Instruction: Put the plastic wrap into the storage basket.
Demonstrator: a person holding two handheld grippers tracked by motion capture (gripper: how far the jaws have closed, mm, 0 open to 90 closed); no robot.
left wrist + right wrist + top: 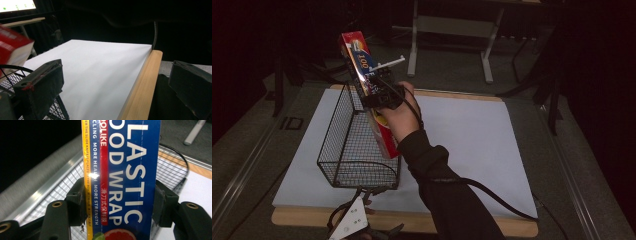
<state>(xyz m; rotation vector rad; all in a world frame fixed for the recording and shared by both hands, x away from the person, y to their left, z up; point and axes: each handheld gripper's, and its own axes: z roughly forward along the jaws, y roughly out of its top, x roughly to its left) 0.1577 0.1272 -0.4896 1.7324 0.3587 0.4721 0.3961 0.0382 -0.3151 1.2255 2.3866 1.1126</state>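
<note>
In the high view, the plastic wrap box (362, 67) is held tilted over the wire basket (343, 150) at the table's (472, 145) left side by the right gripper (382, 95). In the left gripper view, the left gripper (117, 87) is seen with jaws wide apart, nothing between them, near the table's front edge. In the right gripper view, the box is clamped between both pads.
</note>
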